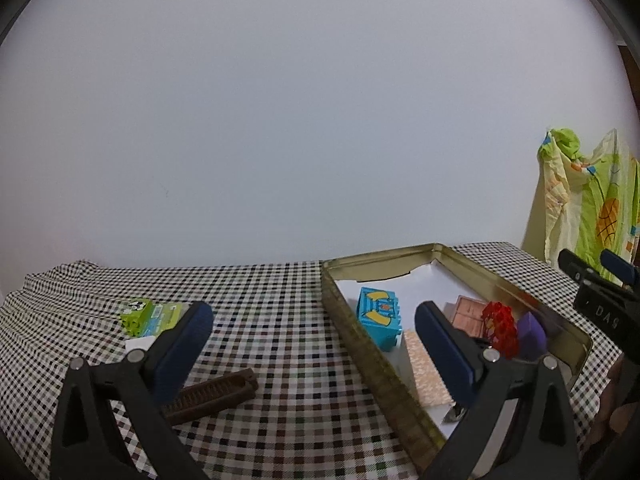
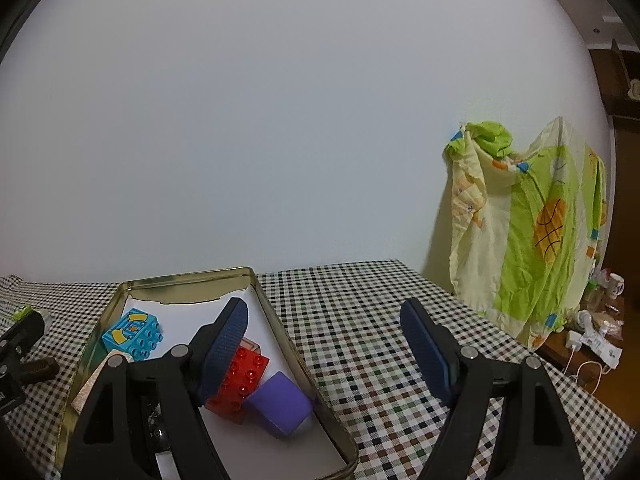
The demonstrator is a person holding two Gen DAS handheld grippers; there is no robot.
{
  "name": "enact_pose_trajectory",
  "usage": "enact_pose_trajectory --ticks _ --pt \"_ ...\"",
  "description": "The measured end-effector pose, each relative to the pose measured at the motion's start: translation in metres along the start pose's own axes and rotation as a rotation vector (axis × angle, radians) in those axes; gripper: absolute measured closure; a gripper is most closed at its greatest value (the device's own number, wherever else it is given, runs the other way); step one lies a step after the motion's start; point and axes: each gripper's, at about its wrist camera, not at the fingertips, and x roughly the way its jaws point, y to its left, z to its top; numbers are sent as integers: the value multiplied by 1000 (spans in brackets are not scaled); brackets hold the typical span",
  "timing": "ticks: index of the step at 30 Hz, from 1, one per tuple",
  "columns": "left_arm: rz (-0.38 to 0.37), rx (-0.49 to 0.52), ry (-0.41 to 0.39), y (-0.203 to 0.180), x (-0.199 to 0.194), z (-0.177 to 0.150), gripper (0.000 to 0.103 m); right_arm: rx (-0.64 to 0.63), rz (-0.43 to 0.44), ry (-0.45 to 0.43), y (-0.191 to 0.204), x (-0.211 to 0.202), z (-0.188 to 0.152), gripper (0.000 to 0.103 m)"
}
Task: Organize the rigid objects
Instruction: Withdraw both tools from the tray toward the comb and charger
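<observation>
A gold tin box (image 1: 376,257) (image 2: 180,279) lies on the checked tablecloth. It holds a blue brick (image 1: 380,316) (image 2: 134,334), a red brick (image 1: 500,328) (image 2: 244,376), a purple block (image 1: 530,334) (image 2: 280,404), a pink box (image 1: 470,310) and a speckled pink slab (image 1: 426,368). Left of the tin lie a brown ridged bar (image 1: 216,394) (image 2: 40,368) and a green brick (image 1: 138,314) on a card. My left gripper (image 1: 313,312) is open over the tin's left wall, gripping nothing. My right gripper (image 2: 324,316) is open and empty over the tin's right wall.
The checked tablecloth (image 2: 380,320) stretches right of the tin to the table's edge. A green and yellow cloth (image 2: 532,240) hangs beyond the far right corner. A low side table (image 2: 600,336) with small clutter stands at far right. A plain wall lies behind.
</observation>
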Motion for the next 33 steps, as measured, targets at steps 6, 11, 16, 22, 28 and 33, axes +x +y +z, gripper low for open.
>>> enact_pose_trajectory --ticks 6,11,16,22,28,33 --pt "-10 5 -12 14 -8 -1 1 30 -50 -67 -3 -19 0 22" --pt "-18 -1 -9 28 -12 -2 1 32 -75 -97 2 -30 0 22" --pt "-5 24 -3 38 -15 -2 1 26 -80 -113 18 -45 -3 22" --pt "-2 8 9 63 -16 -4 1 49 -50 -118 38 -58 -6 22" --pt "42 -9 33 99 -9 -5 1 90 41 -87 70 -63 -7 22" --pt "81 -46 59 132 -1 -6 1 57 114 -59 105 -61 -9 22"
